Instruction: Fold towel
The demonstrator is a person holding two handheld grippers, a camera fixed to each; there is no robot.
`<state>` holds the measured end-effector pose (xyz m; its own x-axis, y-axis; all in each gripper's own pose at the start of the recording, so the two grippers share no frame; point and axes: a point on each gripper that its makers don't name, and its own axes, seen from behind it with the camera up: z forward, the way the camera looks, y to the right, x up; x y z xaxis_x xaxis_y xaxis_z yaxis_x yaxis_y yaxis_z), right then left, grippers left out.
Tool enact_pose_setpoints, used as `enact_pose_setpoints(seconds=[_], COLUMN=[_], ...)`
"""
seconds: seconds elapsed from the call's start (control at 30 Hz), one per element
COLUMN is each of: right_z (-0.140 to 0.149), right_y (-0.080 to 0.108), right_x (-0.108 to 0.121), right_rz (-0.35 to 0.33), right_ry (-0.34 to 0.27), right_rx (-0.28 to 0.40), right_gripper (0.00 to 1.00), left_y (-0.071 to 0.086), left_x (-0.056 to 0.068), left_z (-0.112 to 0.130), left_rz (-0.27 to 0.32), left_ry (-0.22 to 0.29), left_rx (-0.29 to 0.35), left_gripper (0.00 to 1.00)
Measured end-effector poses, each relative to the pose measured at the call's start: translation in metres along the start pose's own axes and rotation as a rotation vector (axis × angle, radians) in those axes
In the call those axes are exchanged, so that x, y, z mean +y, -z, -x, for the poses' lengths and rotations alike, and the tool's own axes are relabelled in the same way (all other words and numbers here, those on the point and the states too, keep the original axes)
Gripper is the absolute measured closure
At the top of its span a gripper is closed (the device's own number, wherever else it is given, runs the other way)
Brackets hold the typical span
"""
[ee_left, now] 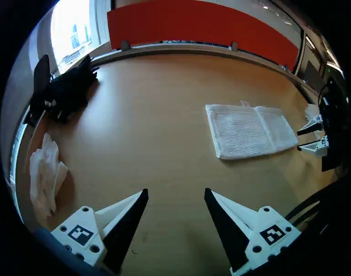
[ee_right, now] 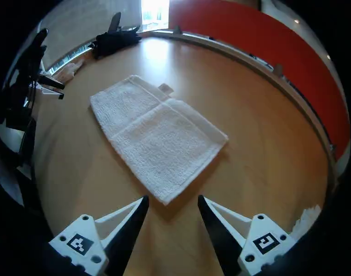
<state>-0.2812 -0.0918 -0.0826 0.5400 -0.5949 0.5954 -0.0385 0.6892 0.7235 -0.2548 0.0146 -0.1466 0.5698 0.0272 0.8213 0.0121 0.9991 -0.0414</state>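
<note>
— Which step was judged to be in hand?

— An approach for a further fold, it was thought. The right gripper (ee_right: 172, 197) was held low over the surface (ee_right: 249, 152), its jaws spread wide with nothing gripped between them. The towel (ee_right: 152, 135) was seen lying flat just ahead, about the middle of the surface and away from every edge. One corner was pointed at the gap between the jaws but was touched by neither finger.

— And the other?

— The left gripper (ee_left: 175, 190) was likewise held with jaws wide apart and empty, with bare wood beneath them. From there the towel was found well apart, ahead and off to the right.

— Was any folding taken as done?

— A seam was noted across the towel's middle, so one fold was judged made.

— What was called for next?

— The near corner would need to be pinched by the right jaws. A second corner would need to be taken by the left, once brought much closer. Both layers would have to be caught together.

— What was seen beyond?

— A crumpled white cloth (ee_left: 44, 177) was seen at the surface's left edge. A black object (ee_left: 67, 89) was seen towards the far left corner, and a red panel (ee_left: 198, 23) along the far edge.
</note>
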Motion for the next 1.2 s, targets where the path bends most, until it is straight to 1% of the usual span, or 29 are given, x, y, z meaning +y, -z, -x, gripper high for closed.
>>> enact_pose_setpoints(seconds=[0.13,0.3,0.4,0.5,0.53,1.0,1.13,1.2], right_z=[0.000,0.000,0.000,0.000,0.000,0.005,0.004,0.003], right_y=[0.000,0.001,0.000,-0.002,-0.002,-0.003,-0.003,-0.004], right_x=[-0.002,-0.008,-0.010,-0.012,-0.012,-0.013,-0.013,-0.013], right_rz=[-0.013,-0.038,-0.050,-0.056,-0.057,-0.064,-0.065,-0.064], right_ry=[-0.004,-0.003,-0.004,-0.008,-0.009,0.004,0.006,0.008], right_rx=[0.000,-0.011,-0.014,-0.017,-0.018,-0.036,-0.033,-0.032], right_gripper=[0.32,0.48,0.54,0.63,0.65,0.66,0.74,0.79], left_y=[0.000,0.000,0.000,0.000,0.000,-0.001,-0.001,-0.002], left_x=[0.000,-0.001,-0.001,-0.002,-0.002,-0.002,-0.002,-0.002], left_z=[0.001,0.000,-0.001,-0.001,0.000,0.002,0.002,0.002], left_rz=[-0.001,-0.001,-0.001,-0.001,-0.001,-0.001,-0.001,-0.001], left_ry=[0.000,-0.001,-0.001,-0.001,-0.001,-0.004,-0.007,-0.008], left_rx=[-0.001,0.000,0.002,0.004,0.003,-0.002,-0.002,-0.002], left_gripper=[0.09,0.09,0.09,0.09,0.09,0.09,0.09,0.09])
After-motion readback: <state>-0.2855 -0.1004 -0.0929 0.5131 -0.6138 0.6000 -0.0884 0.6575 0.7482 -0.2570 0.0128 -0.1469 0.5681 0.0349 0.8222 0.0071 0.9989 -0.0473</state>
